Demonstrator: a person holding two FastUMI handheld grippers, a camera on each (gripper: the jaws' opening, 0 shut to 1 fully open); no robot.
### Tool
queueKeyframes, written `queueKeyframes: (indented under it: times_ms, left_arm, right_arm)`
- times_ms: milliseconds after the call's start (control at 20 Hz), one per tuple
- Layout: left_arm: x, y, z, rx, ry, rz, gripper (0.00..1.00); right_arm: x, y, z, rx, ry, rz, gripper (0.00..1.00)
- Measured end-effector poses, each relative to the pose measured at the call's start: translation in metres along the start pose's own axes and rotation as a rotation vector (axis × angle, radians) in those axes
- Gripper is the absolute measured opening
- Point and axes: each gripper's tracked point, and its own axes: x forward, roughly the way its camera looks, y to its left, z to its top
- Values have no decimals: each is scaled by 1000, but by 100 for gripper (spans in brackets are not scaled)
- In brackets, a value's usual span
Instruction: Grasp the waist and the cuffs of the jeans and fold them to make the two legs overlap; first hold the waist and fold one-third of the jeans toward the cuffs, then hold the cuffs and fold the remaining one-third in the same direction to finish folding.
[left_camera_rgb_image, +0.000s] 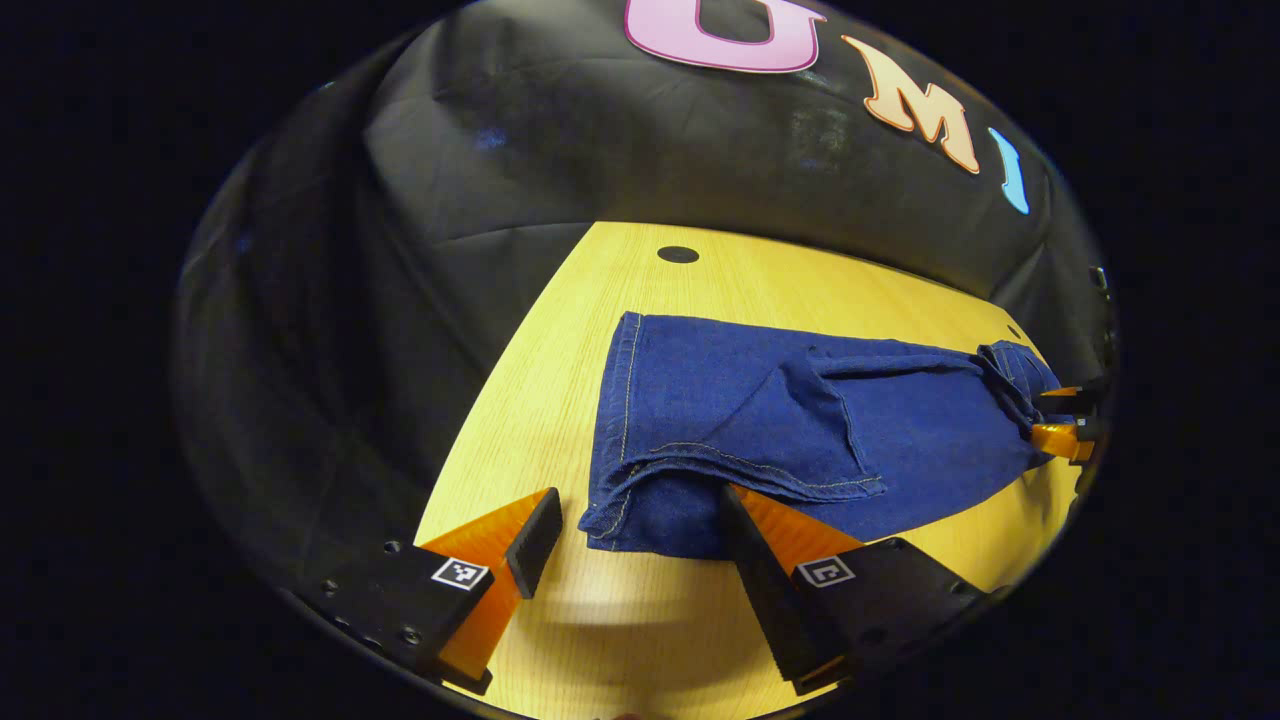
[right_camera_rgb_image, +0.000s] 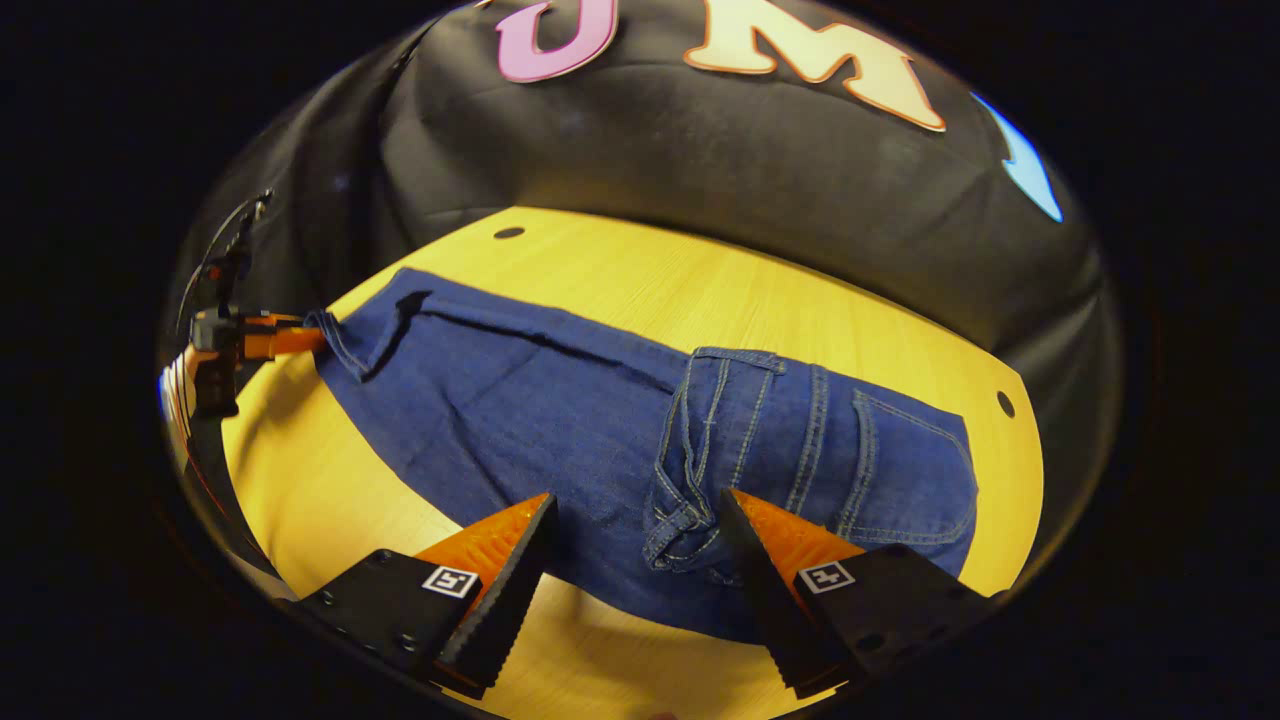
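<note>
Dark blue jeans (left_camera_rgb_image: 780, 420) lie flat along the yellow wooden table (left_camera_rgb_image: 560, 350), legs overlapped. Their cuffs (left_camera_rgb_image: 628, 400) point at my left gripper (left_camera_rgb_image: 638, 500), which is open with the cuffs' near corner between its fingers. In the right gripper view the waist part (right_camera_rgb_image: 800, 440), with belt loops and a back pocket, lies folded over onto the legs (right_camera_rgb_image: 520, 400). My right gripper (right_camera_rgb_image: 638, 498) is open, straddling the near end of the waistband. The right gripper (left_camera_rgb_image: 1062, 415) also shows far off at the waist end, and the left gripper (right_camera_rgb_image: 275, 340) at the cuffs (right_camera_rgb_image: 345, 340).
The table (right_camera_rgb_image: 700, 270) has small dark holes (left_camera_rgb_image: 677, 254) (right_camera_rgb_image: 1005, 404) near its far edge. The black cloth wall (left_camera_rgb_image: 700, 150) closes in behind and to the sides. Bare tabletop lies beyond the jeans and in front of both grippers.
</note>
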Motion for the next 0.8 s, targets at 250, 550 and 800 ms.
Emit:
queueKeyframes:
  times_ms: [250, 550, 800]
  left_arm:
    - [7, 4, -7, 4, 2, 15, 93]
    - [8, 6, -13, -28, -36, 25, 77]
    - [4, -21, -14, -60, -30, -33, 14]
  right_arm:
    - [-50, -36, 10, 148, -69, -86, 100]
    - [-93, -70, -3, 285, -99, -169, 99]
    - [-101, -77, -19, 366, -87, -187, 98]
